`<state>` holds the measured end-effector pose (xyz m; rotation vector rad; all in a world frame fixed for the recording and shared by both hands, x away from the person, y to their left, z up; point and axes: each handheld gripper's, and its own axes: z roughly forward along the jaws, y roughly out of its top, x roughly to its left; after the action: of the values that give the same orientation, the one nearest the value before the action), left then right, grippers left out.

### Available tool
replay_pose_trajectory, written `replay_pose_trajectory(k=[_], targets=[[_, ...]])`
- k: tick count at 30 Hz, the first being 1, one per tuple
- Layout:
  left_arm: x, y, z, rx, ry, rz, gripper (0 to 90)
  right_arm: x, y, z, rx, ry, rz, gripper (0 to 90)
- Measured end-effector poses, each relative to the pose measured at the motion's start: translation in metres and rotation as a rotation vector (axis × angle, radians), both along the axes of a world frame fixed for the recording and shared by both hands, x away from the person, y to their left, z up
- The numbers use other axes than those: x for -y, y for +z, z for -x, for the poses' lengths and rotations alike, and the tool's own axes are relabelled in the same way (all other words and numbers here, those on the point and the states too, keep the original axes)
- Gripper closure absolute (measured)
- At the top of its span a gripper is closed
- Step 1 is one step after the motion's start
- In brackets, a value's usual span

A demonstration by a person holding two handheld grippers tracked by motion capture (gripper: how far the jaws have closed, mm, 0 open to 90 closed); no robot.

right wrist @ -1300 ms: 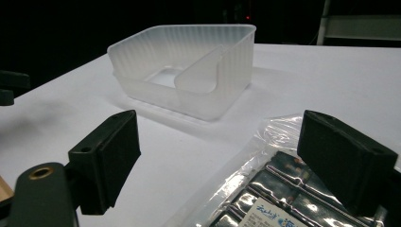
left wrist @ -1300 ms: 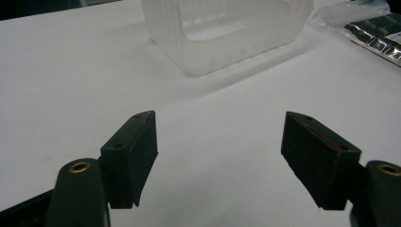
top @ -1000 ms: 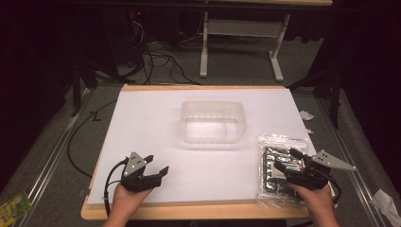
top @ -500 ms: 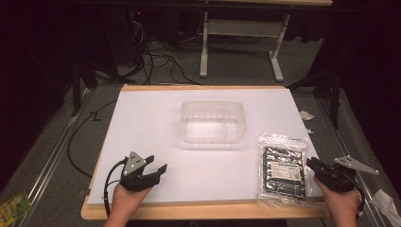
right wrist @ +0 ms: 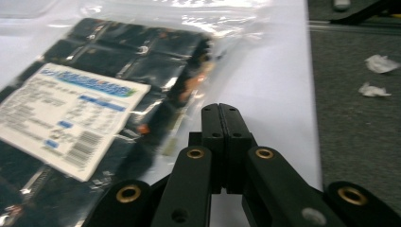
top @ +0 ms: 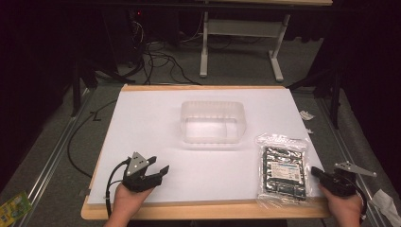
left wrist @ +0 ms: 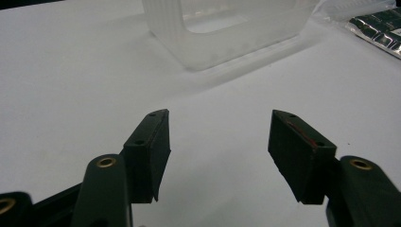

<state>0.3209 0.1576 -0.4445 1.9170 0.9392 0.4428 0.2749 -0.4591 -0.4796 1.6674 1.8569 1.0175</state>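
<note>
Dark floor with cables and metal table legs surrounds a wooden table (top: 198,212) covered by a white sheet (top: 156,123). From the high view, a clear plastic container (top: 213,122) stands upright near the middle of the sheet. A clear bag of dark parts with a white label (top: 282,169) lies flat at the sheet's near right corner. The left gripper (top: 157,169) rests at the near left edge, held by a hand (top: 126,202), well apart from the container. The right gripper (top: 318,172) sits just beside the bag's right edge, at the table's rim, held by the other hand (top: 344,208).

Along the left gripper view, the two black jaws stand wide apart over bare white sheet, with nothing between them. The container (left wrist: 227,26) rises ahead of them, and a corner of the bag (left wrist: 378,33) shows at the upper right.

Along the right gripper view, the jaws are pressed together, holding nothing. The bag (right wrist: 108,90) lies to their left, its plastic edge just beside the tips; whether it touches them is unclear. Grey floor with scraps of paper (right wrist: 378,64) lies to the right.
</note>
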Motion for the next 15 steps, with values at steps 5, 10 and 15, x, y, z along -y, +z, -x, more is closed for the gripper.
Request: replay_pose_trajectory(k=[5, 10, 15], targets=[[0.001, 0.0, 0.0, -0.003, -0.006, -0.002, 39.9, -0.009, -0.001, 0.004, -0.003, 0.051, -0.05, 90.0], [0.002, -0.001, 0.0, -0.005, -0.011, -0.005, 39.9, -0.021, -0.001, 0.007, -0.014, 0.102, -0.064, 90.0], [0.002, -0.001, 0.0, -0.005, -0.011, -0.007, 40.0, -0.046, -0.001, 0.009, -0.037, 0.195, -0.054, 90.0]])
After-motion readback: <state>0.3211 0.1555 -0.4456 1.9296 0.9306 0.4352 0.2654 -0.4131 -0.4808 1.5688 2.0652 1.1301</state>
